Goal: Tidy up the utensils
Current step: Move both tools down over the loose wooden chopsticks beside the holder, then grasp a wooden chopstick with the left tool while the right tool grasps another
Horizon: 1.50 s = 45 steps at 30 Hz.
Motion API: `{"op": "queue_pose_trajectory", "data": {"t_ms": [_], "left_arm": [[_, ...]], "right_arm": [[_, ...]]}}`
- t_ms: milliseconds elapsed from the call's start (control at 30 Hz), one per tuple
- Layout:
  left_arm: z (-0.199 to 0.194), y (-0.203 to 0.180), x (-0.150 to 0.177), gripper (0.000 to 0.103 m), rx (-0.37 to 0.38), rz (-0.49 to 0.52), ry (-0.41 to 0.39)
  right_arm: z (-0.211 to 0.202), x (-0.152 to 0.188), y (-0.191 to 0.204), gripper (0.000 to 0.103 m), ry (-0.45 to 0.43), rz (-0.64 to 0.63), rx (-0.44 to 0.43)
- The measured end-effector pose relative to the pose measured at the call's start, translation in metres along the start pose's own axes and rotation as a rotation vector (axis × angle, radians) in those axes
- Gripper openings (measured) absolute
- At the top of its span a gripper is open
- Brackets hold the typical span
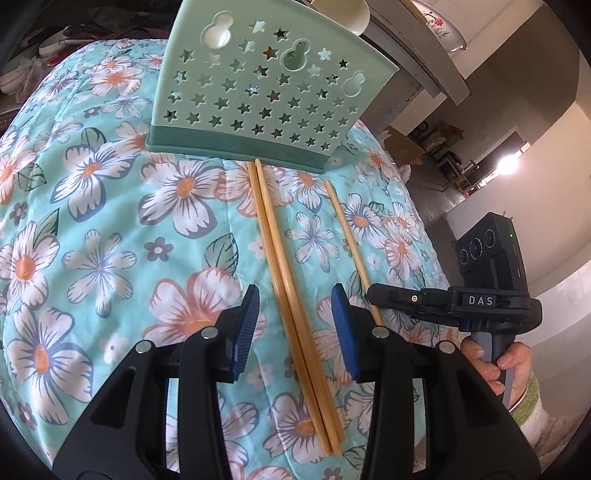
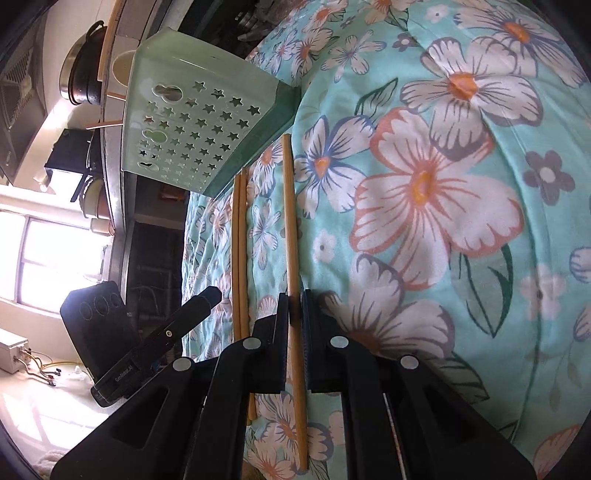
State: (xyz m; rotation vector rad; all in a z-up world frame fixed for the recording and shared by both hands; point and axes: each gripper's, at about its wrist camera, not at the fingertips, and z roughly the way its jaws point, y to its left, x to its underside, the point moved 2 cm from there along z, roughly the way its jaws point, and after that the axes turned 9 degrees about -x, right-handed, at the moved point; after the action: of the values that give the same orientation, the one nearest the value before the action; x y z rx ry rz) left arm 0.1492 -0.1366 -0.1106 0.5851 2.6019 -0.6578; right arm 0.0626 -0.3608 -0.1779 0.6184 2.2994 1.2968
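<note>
A pale green utensil holder (image 1: 258,85) with star-shaped holes stands on the floral cloth (image 1: 92,221); it also shows in the right wrist view (image 2: 195,125). Two bamboo chopsticks (image 1: 291,295) lie side by side in front of it, running between the fingers of my open left gripper (image 1: 295,317). A third single chopstick (image 1: 351,243) lies to their right. My right gripper (image 2: 295,314) is shut on this single chopstick (image 2: 290,221), which lies on the cloth. The pair (image 2: 238,251) lies to its left. The right gripper (image 1: 380,295) also shows side-on in the left wrist view.
A counter edge (image 1: 424,66) with a plate (image 1: 439,26) and a cup runs behind the holder. In the right wrist view a dark pot (image 2: 83,70) sits on that counter, and the left gripper's body (image 2: 147,350) is to the left. The cloth falls away at its right edge.
</note>
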Motion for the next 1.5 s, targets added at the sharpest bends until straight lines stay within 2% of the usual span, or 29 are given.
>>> {"op": "queue_pose_trajectory", "data": {"t_ms": [267,333,367,500,633,733,867,1300,1500], "left_arm": [[0.018,-0.027,0.001,0.037,-0.205,0.159,-0.022],[0.022,-0.026,0.001,0.029,-0.235,0.169,-0.020],[0.023,-0.026,0.001,0.028,-0.235,0.166,-0.019],[0.026,-0.023,-0.001,0.013,-0.221,0.141,-0.019],[0.020,-0.009,-0.002,0.007,-0.164,0.067,-0.007],[0.018,0.004,-0.003,0.006,-0.115,0.000,0.006],[0.017,0.015,-0.002,0.005,-0.085,-0.048,0.011],[-0.011,0.040,0.008,0.004,-0.103,-0.120,-0.025],[-0.029,0.055,0.020,0.004,-0.108,-0.190,-0.020]], "right_arm": [[-0.004,0.003,-0.003,0.007,0.001,0.001,-0.007],[-0.002,0.003,-0.001,0.007,0.000,0.002,-0.009],[-0.001,0.003,-0.001,0.007,-0.001,0.003,-0.010],[-0.004,0.003,-0.003,0.007,0.000,0.003,-0.011],[-0.003,0.003,-0.003,0.007,0.001,0.003,-0.010],[-0.003,0.003,-0.003,0.007,0.003,0.003,-0.010],[-0.005,0.003,-0.006,0.007,0.004,0.001,-0.004],[-0.001,0.005,0.001,0.007,0.008,-0.001,0.007],[-0.001,0.013,0.008,0.007,0.059,-0.025,0.023]]}}
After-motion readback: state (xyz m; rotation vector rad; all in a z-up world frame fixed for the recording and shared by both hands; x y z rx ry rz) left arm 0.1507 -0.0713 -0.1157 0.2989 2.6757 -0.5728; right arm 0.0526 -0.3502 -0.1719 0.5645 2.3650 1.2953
